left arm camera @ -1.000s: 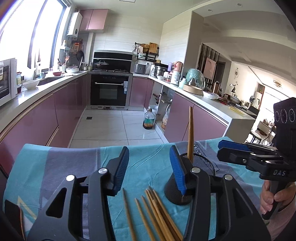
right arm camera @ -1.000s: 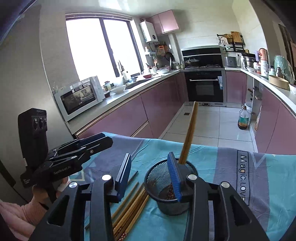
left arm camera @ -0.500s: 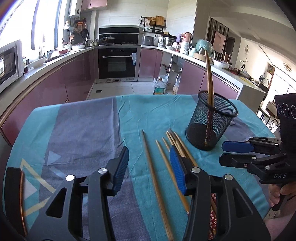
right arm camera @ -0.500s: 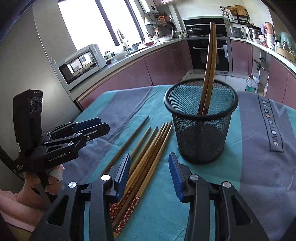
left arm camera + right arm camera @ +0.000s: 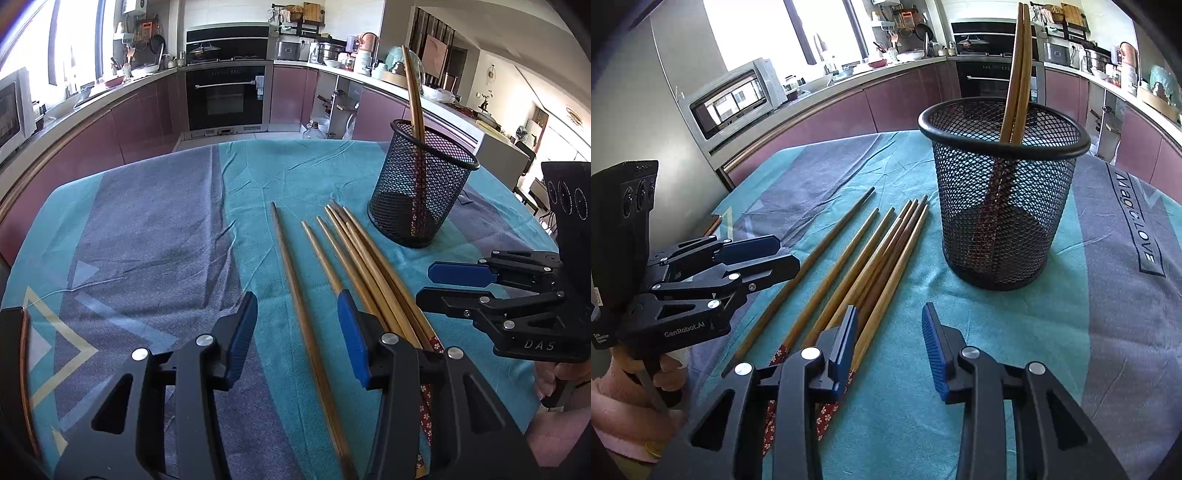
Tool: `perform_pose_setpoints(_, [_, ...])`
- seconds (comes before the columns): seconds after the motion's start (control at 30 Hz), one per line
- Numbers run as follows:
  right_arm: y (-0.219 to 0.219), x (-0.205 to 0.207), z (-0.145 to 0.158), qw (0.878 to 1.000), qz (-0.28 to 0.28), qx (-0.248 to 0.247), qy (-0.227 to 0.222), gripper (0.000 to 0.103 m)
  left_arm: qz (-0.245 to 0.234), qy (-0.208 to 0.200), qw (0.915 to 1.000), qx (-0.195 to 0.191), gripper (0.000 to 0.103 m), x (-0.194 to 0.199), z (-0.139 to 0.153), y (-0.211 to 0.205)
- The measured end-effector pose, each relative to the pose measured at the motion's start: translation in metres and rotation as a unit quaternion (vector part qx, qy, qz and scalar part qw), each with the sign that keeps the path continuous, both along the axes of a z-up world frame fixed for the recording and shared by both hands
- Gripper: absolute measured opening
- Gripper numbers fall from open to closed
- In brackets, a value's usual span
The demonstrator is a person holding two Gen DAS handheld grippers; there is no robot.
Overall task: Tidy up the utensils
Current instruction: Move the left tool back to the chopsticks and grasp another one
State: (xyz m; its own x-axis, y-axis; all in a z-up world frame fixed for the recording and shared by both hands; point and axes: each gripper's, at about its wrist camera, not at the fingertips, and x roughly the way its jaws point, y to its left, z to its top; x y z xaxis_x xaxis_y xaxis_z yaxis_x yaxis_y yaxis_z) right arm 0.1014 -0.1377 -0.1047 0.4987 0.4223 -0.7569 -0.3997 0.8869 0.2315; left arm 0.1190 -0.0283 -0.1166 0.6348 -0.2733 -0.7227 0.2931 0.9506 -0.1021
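Note:
A black mesh cup (image 5: 421, 192) (image 5: 1001, 206) stands on the teal and grey cloth and holds two wooden chopsticks (image 5: 1017, 74) upright. Several more wooden chopsticks (image 5: 354, 254) (image 5: 871, 266) lie side by side on the cloth, left of the cup. My left gripper (image 5: 297, 339) is open and empty, low over the near ends of the chopsticks, with one single chopstick (image 5: 295, 280) between its fingers. My right gripper (image 5: 890, 347) is open and empty, near the patterned ends of the bundle; it also shows in the left wrist view (image 5: 439, 284).
The cloth-covered table (image 5: 147, 229) has its far edge toward a kitchen floor. Purple cabinets and an oven (image 5: 225, 96) stand beyond. A microwave (image 5: 735, 99) sits on the left counter. The left gripper shows in the right wrist view (image 5: 768, 254).
Both grippers have pulled back from the cup and dropped lower toward the cloth. The cup now stands farther off and the loose chopsticks lie right in front of both grippers.

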Motion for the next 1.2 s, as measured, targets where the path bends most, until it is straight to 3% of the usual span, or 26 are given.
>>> perform_pose_setpoints(0.67, [0.011, 0.005, -0.007, 1.000, -0.006, -0.030, -0.002, 0.030, -0.004, 0.036, 0.9993, 0.011, 0.032, 0.016, -0.010, -0.020])
perform_pose_setpoints(0.83, [0.010, 0.006, -0.008, 0.999, -0.009, -0.037, -0.004, 0.029, 0.004, 0.040, 0.9992, 0.006, 0.023, 0.015, -0.011, -0.016])
perform_pose_setpoints(1.2, [0.021, 0.017, -0.008, 0.998, -0.011, -0.063, -0.016, 0.029, 0.005, 0.040, 0.9991, 0.013, 0.022, 0.032, -0.012, -0.020])
